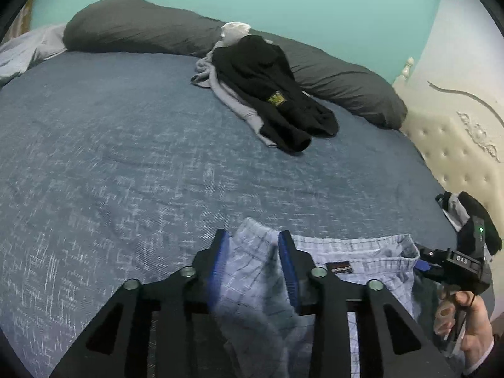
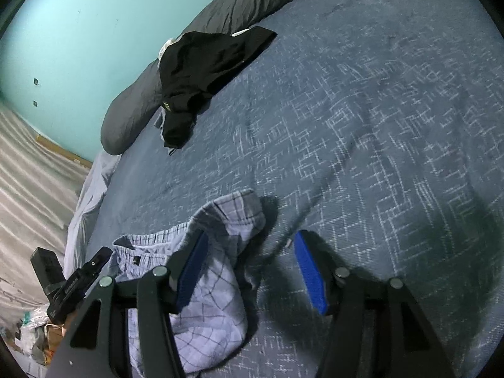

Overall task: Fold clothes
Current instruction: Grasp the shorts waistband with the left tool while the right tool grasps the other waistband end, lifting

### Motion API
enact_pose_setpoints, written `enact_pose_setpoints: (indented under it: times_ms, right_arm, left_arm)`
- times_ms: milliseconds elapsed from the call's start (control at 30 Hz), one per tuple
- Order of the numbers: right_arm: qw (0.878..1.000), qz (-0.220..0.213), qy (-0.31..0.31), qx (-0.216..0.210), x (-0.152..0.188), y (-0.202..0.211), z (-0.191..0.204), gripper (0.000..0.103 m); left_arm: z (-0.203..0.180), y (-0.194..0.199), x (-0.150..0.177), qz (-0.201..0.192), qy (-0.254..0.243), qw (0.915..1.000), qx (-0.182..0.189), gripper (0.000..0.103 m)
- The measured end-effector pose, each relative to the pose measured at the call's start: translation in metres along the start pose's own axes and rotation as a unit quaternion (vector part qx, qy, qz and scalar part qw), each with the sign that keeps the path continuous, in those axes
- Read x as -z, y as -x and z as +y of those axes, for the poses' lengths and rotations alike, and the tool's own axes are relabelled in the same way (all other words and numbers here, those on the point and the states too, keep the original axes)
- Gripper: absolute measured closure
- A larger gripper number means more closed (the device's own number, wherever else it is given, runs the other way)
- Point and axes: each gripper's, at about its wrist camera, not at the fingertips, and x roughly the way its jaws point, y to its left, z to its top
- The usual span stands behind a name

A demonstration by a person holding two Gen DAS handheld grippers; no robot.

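Observation:
Light blue plaid shorts lie on the blue bedspread at the near edge, waistband with a dark label facing up. My left gripper stands over their left corner, with cloth lying loose between its blue pads and a gap on each side. My right gripper is wide open. A raised fold of the shorts rests against its left finger, and its right pad is over bare bedspread. In the left wrist view a hand holds the right gripper at the waistband's right end.
A black garment over a grey one is piled at the far side against dark grey pillows. A cream tufted headboard stands on the right. Beyond the bed's edge there are a striped rug and clutter on the floor.

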Motion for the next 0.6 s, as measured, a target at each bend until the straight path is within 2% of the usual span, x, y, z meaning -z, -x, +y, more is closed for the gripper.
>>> enact_pose_setpoints:
  times_ms: [100, 233, 267, 300, 367, 467, 600]
  right_arm:
    - [1.000, 0.000, 0.015, -0.012, 0.001, -0.004, 0.005, 0.046]
    - [0.999, 0.002, 0.026, -0.032, 0.004, -0.007, 0.009, 0.073]
    - [0.999, 0.001, 0.025, -0.034, 0.005, -0.007, 0.008, 0.083]
    - [0.999, 0.000, 0.024, -0.035, 0.006, -0.007, 0.006, 0.088]
    - [0.999, -0.008, 0.026, -0.037, 0.006, -0.004, 0.006, 0.100]
    - [0.998, -0.027, 0.040, -0.044, 0.005, 0.004, 0.013, 0.101]
    - [0.995, -0.053, 0.063, -0.056, 0.003, 0.019, 0.027, 0.102]
  left_arm:
    - [-0.003, -0.009, 0.000, 0.011, -0.010, 0.9999, -0.001, 0.061]
    - [-0.002, -0.018, 0.005, 0.020, -0.019, 0.9996, -0.007, 0.061]
    - [-0.001, -0.020, 0.006, 0.023, -0.019, 0.9995, -0.008, 0.065]
    - [0.000, -0.021, 0.008, 0.025, -0.020, 0.9994, -0.009, 0.078]
    - [0.001, -0.021, 0.009, 0.026, -0.020, 0.9994, -0.008, 0.087]
    - [-0.003, -0.015, 0.007, 0.016, -0.026, 0.9995, -0.003, 0.094]
    - [-0.009, -0.003, 0.000, -0.007, -0.035, 0.9993, -0.008, 0.095]
